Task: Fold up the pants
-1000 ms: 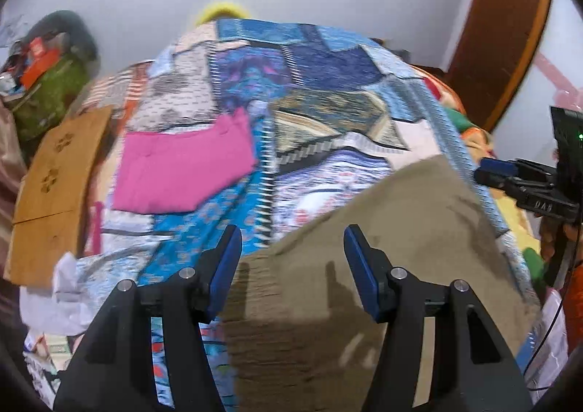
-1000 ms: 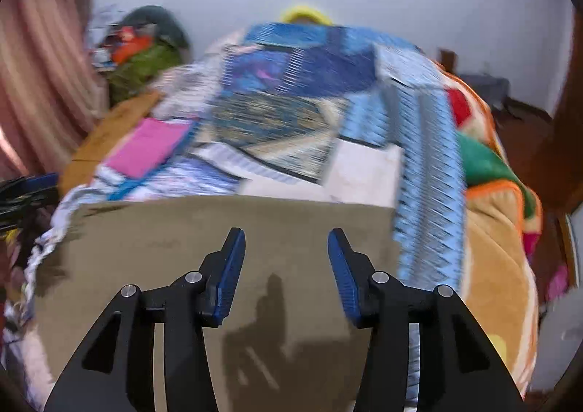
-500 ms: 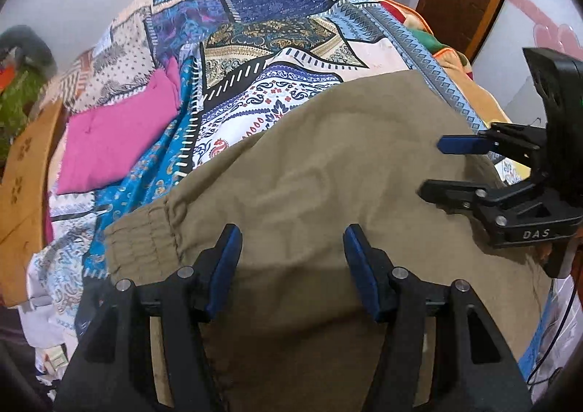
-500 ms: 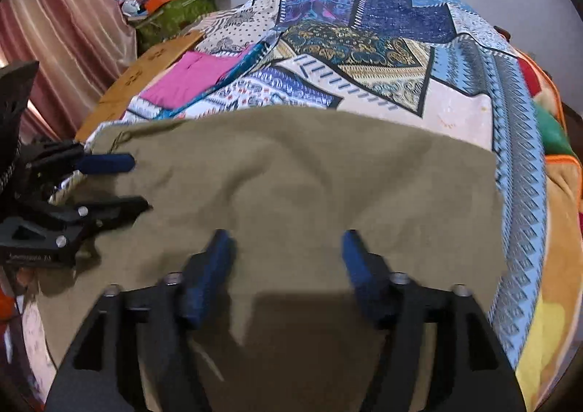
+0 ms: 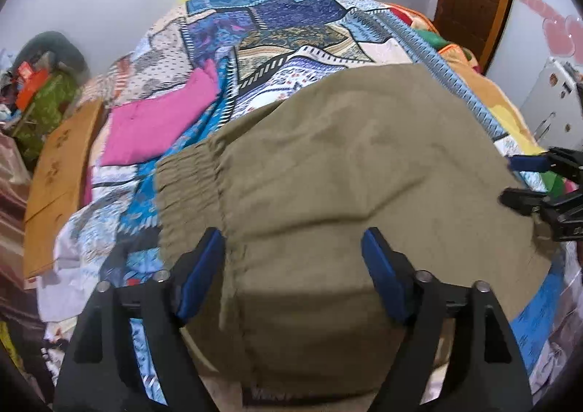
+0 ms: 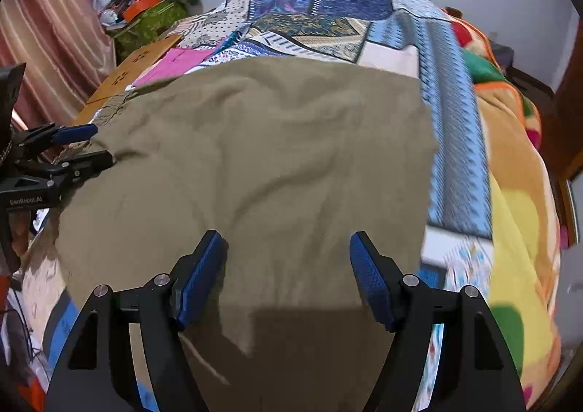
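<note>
Olive-brown pants (image 5: 328, 171) lie spread on the patchwork bedspread (image 5: 277, 26), with the gathered elastic waistband (image 5: 189, 189) at the left end. They also fill the right wrist view (image 6: 262, 157). My left gripper (image 5: 293, 262) is open, hovering over the cloth near the waistband. My right gripper (image 6: 288, 259) is open over the other end of the pants. Each gripper shows at the edge of the other's view: the right one (image 5: 517, 179) and the left one (image 6: 98, 146). Neither holds cloth.
A folded pink garment (image 5: 160, 120) lies on the bed beyond the waistband. A wooden board (image 5: 58, 153) stands at the bed's left side. Clutter and a green bag (image 6: 145, 18) sit at the far left. An orange-yellow blanket (image 6: 517, 164) covers the right side.
The pants went from held up and draped to lying on the bed. Both grippers lowered and tilted over the cloth, then the view pulled back slightly; both stay open.
</note>
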`<state>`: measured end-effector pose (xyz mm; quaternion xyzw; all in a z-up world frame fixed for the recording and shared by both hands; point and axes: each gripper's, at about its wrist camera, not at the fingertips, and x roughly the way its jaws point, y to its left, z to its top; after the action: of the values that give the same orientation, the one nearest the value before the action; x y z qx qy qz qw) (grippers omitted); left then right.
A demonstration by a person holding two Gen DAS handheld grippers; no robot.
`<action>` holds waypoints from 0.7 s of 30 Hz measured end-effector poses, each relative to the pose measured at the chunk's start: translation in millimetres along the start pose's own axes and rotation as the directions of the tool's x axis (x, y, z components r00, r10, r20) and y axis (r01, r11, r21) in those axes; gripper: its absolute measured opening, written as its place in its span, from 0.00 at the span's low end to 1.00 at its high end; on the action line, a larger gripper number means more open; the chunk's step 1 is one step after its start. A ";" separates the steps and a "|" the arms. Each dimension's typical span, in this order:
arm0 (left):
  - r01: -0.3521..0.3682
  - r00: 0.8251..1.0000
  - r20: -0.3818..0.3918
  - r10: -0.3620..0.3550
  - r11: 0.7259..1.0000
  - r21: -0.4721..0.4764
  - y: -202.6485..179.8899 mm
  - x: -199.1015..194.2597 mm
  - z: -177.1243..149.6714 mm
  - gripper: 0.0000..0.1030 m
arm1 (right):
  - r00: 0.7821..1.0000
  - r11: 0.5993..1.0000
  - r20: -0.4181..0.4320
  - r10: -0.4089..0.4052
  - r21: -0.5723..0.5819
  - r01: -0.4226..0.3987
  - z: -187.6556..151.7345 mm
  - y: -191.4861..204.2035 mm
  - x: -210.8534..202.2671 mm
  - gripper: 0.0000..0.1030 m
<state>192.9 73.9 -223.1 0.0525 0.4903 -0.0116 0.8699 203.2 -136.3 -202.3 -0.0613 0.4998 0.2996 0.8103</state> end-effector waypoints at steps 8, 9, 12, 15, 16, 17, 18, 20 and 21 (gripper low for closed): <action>-0.025 0.999 0.022 0.025 0.999 -0.038 4.7 -17.8 -30.4 0.84 | 0.999 0.999 -0.001 -0.046 0.018 0.046 -36.9 0.6 -17.1 0.67; -0.030 0.999 0.025 0.031 0.999 -0.042 5.7 -19.6 -34.7 0.84 | 0.999 0.999 0.007 -0.049 0.021 0.049 -40.4 -0.5 -20.3 0.67; -0.034 0.999 0.034 0.036 0.998 -0.060 9.6 -24.4 -43.9 0.84 | 0.999 0.997 0.012 -0.045 0.057 0.044 -47.1 -6.8 -25.2 0.67; -0.019 0.999 0.037 0.023 0.995 -0.100 16.4 -29.0 -52.5 0.84 | 0.999 0.995 0.019 -0.041 0.095 0.039 -50.7 -11.2 -28.0 0.67; -0.020 0.999 0.037 0.025 0.994 -0.112 19.2 -31.0 -55.5 0.84 | 0.999 0.993 0.025 -0.044 0.107 0.041 -52.4 -10.5 -29.1 0.67; -0.022 0.999 0.037 0.026 0.993 -0.118 20.7 -32.6 -57.2 0.84 | 0.998 0.992 0.032 -0.051 0.115 0.047 -53.1 -9.2 -30.4 0.67; -0.019 0.999 0.035 0.024 0.991 -0.131 23.8 -35.4 -59.7 0.84 | 0.997 0.992 0.041 -0.060 0.114 0.055 -54.3 -6.5 -32.6 0.67; 0.016 1.000 0.028 -0.012 0.982 -0.186 34.9 -41.4 -63.3 0.84 | 0.996 0.993 0.059 -0.070 0.098 0.064 -52.9 -0.5 -37.0 0.67; 0.037 0.999 0.031 -0.031 0.976 -0.215 39.4 -43.7 -64.7 0.84 | 0.995 0.994 0.073 -0.068 0.089 0.061 -51.8 3.6 -39.9 0.67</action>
<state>117.9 118.3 -215.8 -0.0508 0.4776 0.0260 0.8767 148.4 -171.0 -193.3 -0.0308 0.4789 0.2535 0.8399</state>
